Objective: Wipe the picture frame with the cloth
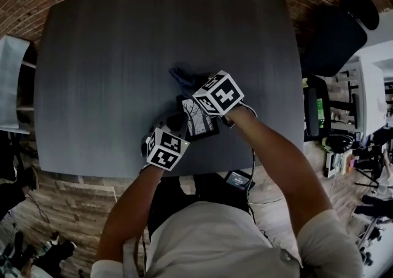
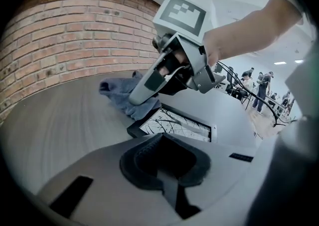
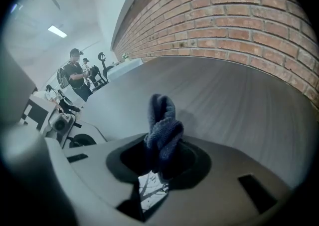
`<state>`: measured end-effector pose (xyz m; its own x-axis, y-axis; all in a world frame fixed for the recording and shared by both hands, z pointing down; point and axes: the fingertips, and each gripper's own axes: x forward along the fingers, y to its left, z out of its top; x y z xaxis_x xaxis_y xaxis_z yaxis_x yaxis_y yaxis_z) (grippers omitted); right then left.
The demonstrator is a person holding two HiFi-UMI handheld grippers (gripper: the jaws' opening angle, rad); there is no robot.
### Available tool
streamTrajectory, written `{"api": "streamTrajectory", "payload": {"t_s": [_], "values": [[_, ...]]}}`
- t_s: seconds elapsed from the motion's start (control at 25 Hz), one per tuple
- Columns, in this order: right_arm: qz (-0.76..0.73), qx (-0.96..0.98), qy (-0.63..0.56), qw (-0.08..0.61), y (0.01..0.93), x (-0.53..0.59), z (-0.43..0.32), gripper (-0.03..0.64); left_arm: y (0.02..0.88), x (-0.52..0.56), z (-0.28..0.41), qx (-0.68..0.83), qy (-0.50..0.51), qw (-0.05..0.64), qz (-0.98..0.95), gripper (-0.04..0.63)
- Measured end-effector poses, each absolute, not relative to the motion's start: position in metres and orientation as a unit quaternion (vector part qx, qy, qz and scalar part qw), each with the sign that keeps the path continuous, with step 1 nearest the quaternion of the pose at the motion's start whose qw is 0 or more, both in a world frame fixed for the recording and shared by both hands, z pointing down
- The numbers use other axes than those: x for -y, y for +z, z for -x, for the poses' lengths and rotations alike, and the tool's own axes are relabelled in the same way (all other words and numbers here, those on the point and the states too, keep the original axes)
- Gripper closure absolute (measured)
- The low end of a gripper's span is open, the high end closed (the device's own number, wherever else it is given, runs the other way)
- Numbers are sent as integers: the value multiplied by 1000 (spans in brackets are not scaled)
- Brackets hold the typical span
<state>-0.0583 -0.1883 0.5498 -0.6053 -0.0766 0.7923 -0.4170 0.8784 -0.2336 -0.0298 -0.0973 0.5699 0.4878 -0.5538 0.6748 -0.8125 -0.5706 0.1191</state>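
A black picture frame (image 1: 200, 121) with a branch print lies flat near the dark table's (image 1: 110, 56) front edge. The left gripper view shows the frame (image 2: 177, 126) just beyond my left gripper (image 2: 163, 145), whose jaws are shut at its near edge; whether they pinch it I cannot tell. In the head view that left gripper (image 1: 175, 128) sits at the frame's lower left corner. My right gripper (image 3: 162, 156) is shut on a bunched blue cloth (image 3: 162, 120), low over the frame's far end (image 3: 151, 186). The cloth (image 1: 183, 78) trails onto the table behind the frame.
A black office chair (image 1: 334, 34) stands off the table's right side, and a pale shelf (image 1: 13, 83) off its left. A brick wall (image 2: 75, 25) runs behind the table. Several people (image 2: 260, 88) stand far off in the room.
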Motion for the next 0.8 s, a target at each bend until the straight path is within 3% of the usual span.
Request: {"api": "streamTrajectory", "payload": {"t_s": [0.8], "values": [[-205,854,185,440,545,209,-7,517,570,98,28,406,310,212,-833,588]]}}
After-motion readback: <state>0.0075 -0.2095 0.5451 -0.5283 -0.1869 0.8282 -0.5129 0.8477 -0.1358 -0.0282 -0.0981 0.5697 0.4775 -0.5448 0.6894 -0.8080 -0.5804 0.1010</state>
